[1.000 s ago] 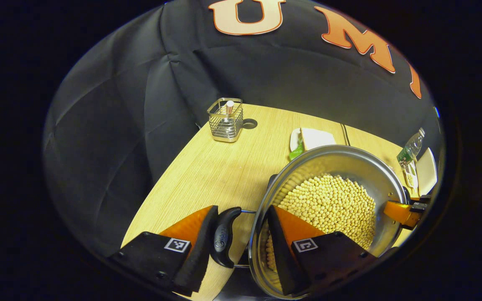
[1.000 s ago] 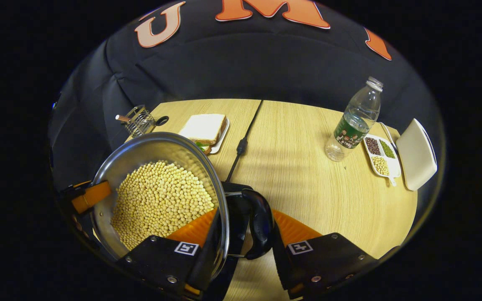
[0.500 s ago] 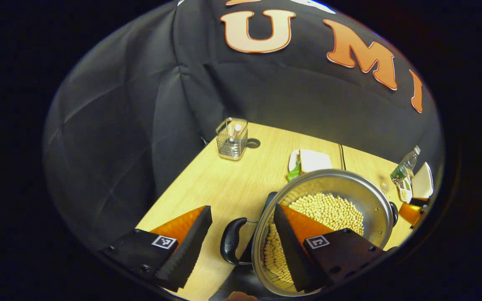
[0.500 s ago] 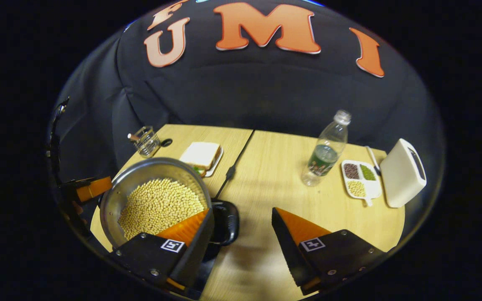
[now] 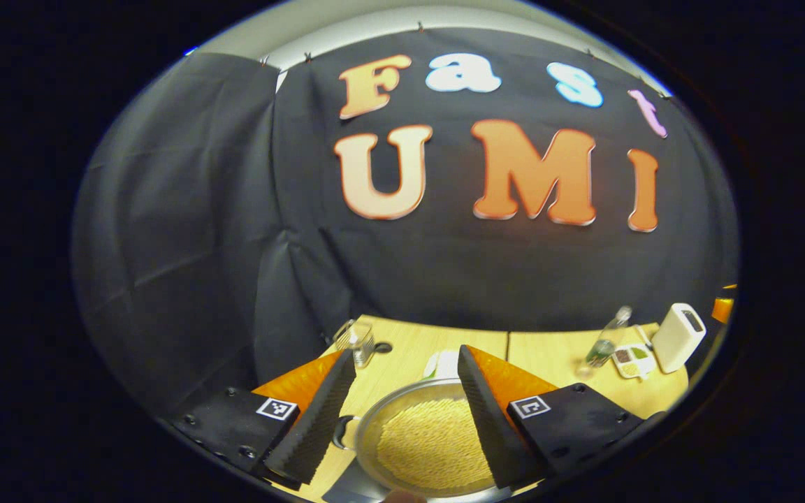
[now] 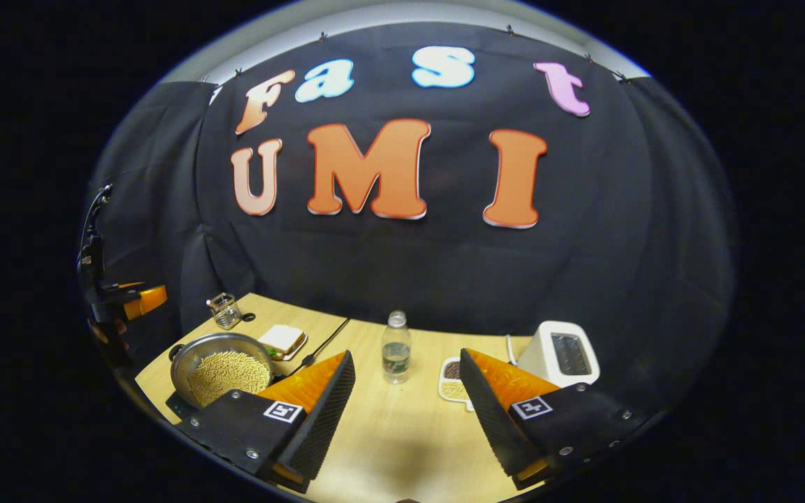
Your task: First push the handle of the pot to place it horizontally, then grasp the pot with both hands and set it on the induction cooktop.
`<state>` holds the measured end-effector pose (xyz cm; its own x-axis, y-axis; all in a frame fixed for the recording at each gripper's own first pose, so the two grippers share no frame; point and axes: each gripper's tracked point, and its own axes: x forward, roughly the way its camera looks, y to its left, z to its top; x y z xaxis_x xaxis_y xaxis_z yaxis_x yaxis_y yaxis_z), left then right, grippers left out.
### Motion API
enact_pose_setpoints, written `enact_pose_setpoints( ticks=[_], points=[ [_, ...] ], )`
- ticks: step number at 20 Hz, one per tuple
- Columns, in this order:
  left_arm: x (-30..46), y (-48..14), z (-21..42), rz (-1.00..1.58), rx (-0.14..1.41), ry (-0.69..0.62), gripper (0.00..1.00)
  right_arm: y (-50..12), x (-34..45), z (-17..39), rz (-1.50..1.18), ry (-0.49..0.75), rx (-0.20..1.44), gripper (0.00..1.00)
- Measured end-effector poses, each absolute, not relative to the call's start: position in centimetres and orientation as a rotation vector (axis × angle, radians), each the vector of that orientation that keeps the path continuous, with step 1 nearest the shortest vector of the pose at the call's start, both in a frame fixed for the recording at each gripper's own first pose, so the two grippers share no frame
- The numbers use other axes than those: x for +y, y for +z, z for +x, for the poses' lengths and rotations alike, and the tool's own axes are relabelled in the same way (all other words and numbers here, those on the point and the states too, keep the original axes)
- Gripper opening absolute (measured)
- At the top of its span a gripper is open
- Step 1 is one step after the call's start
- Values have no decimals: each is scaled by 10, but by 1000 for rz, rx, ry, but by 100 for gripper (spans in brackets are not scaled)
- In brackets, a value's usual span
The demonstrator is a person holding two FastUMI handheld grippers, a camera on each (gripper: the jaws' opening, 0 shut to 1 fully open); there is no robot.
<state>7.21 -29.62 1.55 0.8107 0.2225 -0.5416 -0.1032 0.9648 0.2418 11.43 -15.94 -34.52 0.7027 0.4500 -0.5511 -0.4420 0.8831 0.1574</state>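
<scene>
The steel pot [image 6: 221, 363], filled with pale beans, sits near the left end of the bench [image 6: 402, 419] on a dark slab that looks to be the induction cooktop [image 6: 177, 406] (only a corner of it shows). In the left gripper view the pot [image 5: 423, 440] lies below and between the fingers, one black side handle [image 5: 341, 433] at its left. The left gripper [image 5: 402, 412] hangs above it, jaws wide apart and holding nothing; the right gripper [image 6: 402, 412] is off to the side over bare bench, jaws equally wide and empty.

As I judge it, the placing is done, so the risks are small: a hand dropping low could clip the rim or a handle and slide the pot off the slab, spilling beans; a sweep of the right gripper could topple the water bottle [image 6: 396, 347].

The bench is pale wood grain, with a seam. It also carries a sandwich on a plate [image 6: 285, 340], a wire holder [image 6: 223, 310], a divided dish [image 6: 453, 381], a white toaster [image 6: 560, 353] and a black cable [image 6: 322, 346]. Black cloth closes the booth behind.
</scene>
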Motion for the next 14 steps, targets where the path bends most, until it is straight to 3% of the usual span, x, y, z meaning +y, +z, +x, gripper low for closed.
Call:
enact_pose_setpoints(
  ticks=[6, 8, 10, 11, 14],
  points=[
    [-412, 117, 96, 134, 412, 53, 95, -239, -260, 132, 30, 452, 412, 98],
    [-443, 147, 97, 127, 369, 14, 95, -220, -280, 132, 28, 440, 377, 93],
    [-472, 178, 93, 122, 317, -26, 95, -204, -295, 134, 43, 421, 357, 93],
    [-485, 191, 90, 116, 296, -39, 95, -200, -298, 134, 49, 411, 355, 98],
    [-512, 222, 81, 85, 255, -62, 96, -180, -314, 134, 66, 393, 339, 94]
  ],
)
